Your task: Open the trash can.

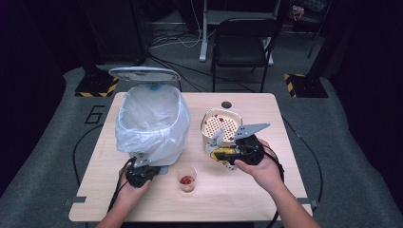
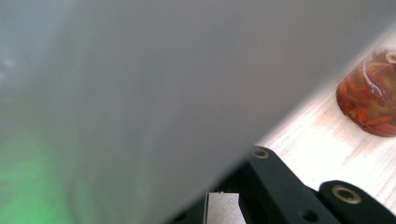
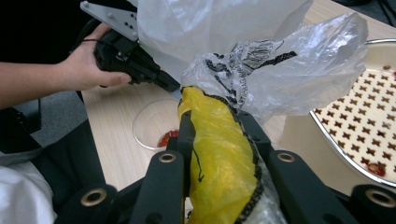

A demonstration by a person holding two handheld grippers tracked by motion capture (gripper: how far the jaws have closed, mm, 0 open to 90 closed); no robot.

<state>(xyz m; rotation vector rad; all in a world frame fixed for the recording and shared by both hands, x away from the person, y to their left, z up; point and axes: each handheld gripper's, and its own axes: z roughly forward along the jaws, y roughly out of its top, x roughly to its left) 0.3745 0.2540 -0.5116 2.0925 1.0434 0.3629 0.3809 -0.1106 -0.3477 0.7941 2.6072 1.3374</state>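
Gripping a yellow packet (image 3: 219, 158) in crinkled clear plastic just beside the perforated container (image 1: 219, 126), you are clamping your right gripper (image 1: 223, 151) on it while your left gripper (image 1: 141, 167) is pinching shut against the bin (image 1: 151, 121).

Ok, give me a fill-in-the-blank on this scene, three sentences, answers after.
1. The right tool is shut on a ____ plastic wrapper.
2. The bin is lined with a ____ bag.
3. The clear cup holding red scraps stands ____ the two hands.

Missing words: yellow; white; between
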